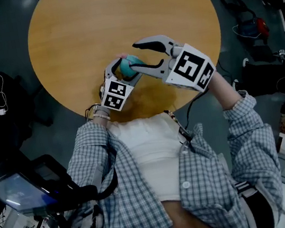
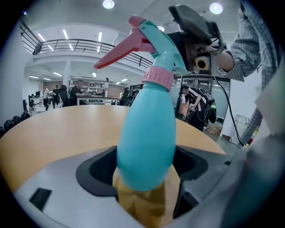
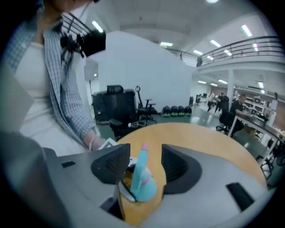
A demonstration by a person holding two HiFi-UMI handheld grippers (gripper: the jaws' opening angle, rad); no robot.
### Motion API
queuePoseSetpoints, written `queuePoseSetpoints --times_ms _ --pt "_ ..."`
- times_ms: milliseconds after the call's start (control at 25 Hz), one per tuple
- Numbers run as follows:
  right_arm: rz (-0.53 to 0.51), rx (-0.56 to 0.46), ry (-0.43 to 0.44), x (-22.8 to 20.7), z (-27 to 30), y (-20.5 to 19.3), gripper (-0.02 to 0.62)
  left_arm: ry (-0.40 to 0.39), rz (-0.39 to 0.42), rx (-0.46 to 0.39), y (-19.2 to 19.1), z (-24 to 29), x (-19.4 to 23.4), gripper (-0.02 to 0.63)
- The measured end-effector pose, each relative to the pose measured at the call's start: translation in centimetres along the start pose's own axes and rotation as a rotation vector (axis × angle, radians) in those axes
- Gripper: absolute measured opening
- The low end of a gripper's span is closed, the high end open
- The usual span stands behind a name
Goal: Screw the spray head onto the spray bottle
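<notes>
The left tool clamps the bottle steady so the right tool, gaping empty near the spray head, can probably regrip.

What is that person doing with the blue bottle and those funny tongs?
A person holds a pair of tongs in each hand over a round wooden table. The left tongs are clamped around the lower part of a turquoise spray bottle. The spray head, with its pink trigger and collar, already sits on the bottle's neck. The right tongs hang open just above it, gripping nothing. Whether the head is screwed fully tight can't be seen.
</notes>
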State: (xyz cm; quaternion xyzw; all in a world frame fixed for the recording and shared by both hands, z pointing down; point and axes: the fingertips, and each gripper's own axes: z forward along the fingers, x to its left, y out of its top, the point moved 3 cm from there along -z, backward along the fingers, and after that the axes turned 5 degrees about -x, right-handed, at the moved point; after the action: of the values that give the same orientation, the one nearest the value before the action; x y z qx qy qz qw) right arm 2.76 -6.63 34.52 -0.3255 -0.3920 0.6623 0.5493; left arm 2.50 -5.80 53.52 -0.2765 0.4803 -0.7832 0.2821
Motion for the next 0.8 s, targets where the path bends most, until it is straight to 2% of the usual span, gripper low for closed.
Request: queuePoseSetpoints --times_ms 80,120,200,320,400,480,640,800 --pt "-0.007 -0.11 -0.058 -2.3 -2.1 1.4 0.201 -0.013 0.006 -0.008 -0.4 0.2 0.0 0.388" --pt "-0.052 -0.102 -0.083 -3.2 -2.7 1.2 0.201 -0.02 0.009 -0.009 -0.5 0.2 0.0 0.388" --pt "-0.216 0.012 -0.083 -4.1 -2.9 -1.2 0.201 -0.034 0.019 0.0 -0.3 0.0 -0.1 0.388" --pt "-0.434 0.208 0.064 -3.0 -1.9 -5.7 0.199 -0.07 0.037 0.02 0.3 -0.2 -0.3 0.388" --pt "-0.503 0.255 0.198 -1.4 -1.1 -7.2 0.155 -0.107 0.05 0.028 0.2 0.0 -0.3 0.388" --pt "-0.509 0.254 0.299 -0.3 -0.4 -7.5 0.153 -0.142 0.064 0.038 0.2 0.0 -0.3 0.388" --pt "-0.485 0.28 0.421 0.6 1.2 -7.5 0.153 -0.185 0.082 0.051 -0.2 -0.3 -0.3 0.388" --pt "-0.465 0.254 0.47 1.0 2.6 -7.3 0.153 -0.197 0.088 0.056 -0.5 -0.4 -0.4 0.388"
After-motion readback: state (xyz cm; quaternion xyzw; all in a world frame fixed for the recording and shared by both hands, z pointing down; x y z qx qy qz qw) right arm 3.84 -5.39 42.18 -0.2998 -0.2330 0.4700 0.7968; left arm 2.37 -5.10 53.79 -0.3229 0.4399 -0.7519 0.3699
